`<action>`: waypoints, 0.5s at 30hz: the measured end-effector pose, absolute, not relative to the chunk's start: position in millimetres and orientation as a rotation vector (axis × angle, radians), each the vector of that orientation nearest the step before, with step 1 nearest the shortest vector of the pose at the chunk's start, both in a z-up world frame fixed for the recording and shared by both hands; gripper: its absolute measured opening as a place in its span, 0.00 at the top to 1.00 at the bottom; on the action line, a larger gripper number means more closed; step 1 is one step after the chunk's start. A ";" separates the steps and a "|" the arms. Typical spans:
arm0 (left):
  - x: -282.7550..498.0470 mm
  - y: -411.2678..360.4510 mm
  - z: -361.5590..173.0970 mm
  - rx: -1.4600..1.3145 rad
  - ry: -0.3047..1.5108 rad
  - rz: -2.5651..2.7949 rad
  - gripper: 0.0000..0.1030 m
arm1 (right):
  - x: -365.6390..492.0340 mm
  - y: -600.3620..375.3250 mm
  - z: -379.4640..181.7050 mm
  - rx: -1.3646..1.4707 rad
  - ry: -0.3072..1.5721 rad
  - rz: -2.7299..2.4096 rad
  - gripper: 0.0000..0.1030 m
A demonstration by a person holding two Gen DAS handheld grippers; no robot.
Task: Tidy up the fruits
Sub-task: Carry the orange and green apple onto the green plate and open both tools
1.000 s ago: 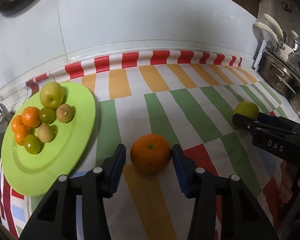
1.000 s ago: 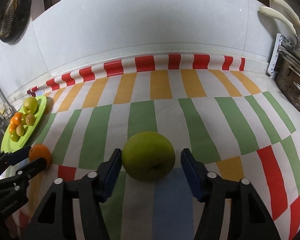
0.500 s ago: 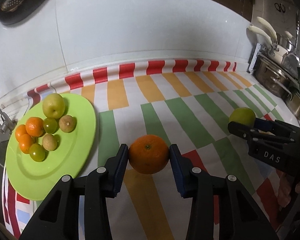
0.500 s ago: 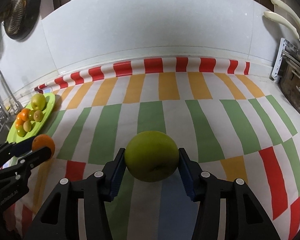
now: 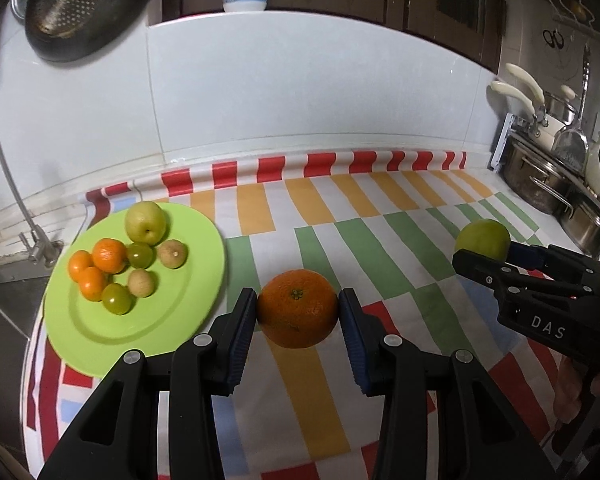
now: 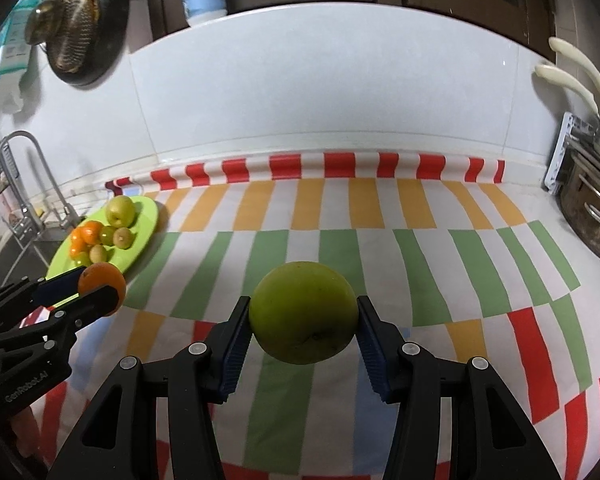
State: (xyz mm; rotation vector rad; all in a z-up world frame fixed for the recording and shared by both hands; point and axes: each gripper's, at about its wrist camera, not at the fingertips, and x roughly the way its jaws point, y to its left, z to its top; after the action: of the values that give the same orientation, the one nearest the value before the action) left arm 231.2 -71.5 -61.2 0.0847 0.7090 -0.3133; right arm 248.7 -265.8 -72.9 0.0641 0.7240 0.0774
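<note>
Above the striped cloth, left fingers clamping orange, right fingers clamping green apple.

From your left wrist view, the round orange fruit hides the striped cloth on the desk beneath it, so you cannot tell whether it touches the cloth. The black left gripper's fingers cover the near rim of the lime-green round plate. The smooth green apple is partly hidden behind the black right gripper, whose body runs off the right edge. In your right wrist view, the steel pots right of the apple are cut by the edge.
</note>
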 end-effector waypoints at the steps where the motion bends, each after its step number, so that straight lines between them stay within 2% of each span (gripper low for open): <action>1: 229.1 -70.3 -60.2 0.084 0.707 -0.313 0.59 | 246.1 -263.9 -70.6 0.061 0.718 0.081 0.50; 15: 182.7 -43.4 -32.0 0.054 0.627 -0.277 0.60 | 208.8 -239.8 -39.8 0.025 0.650 0.134 0.50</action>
State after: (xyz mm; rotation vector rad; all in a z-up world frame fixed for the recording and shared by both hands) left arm 182.7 -43.4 -32.0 0.0543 0.6274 -0.2769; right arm 208.8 -239.8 -39.8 0.0251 0.6501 0.1335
